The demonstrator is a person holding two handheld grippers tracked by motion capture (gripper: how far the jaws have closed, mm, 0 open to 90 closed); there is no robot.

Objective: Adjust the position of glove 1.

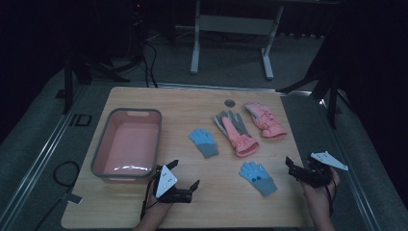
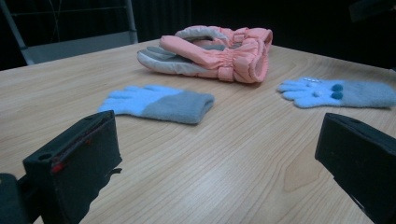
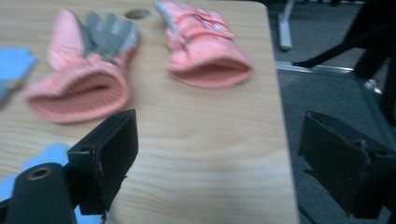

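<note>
I am holding both tongs apart over the desk (image 1: 211,202): left tongs (image 1: 184,174) near the tub (image 1: 126,143), right tongs (image 1: 294,169) beside a blue glove (image 1: 258,177).

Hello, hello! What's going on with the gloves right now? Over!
Both tongs open, left and right, holding nothing. Four gloves loose on table; nearest blue glove between them. Pink tub empty. Nothing blocking.

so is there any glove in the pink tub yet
No, in the high view the pink tub holds nothing, and all four gloves lie on the table to its right.
</note>
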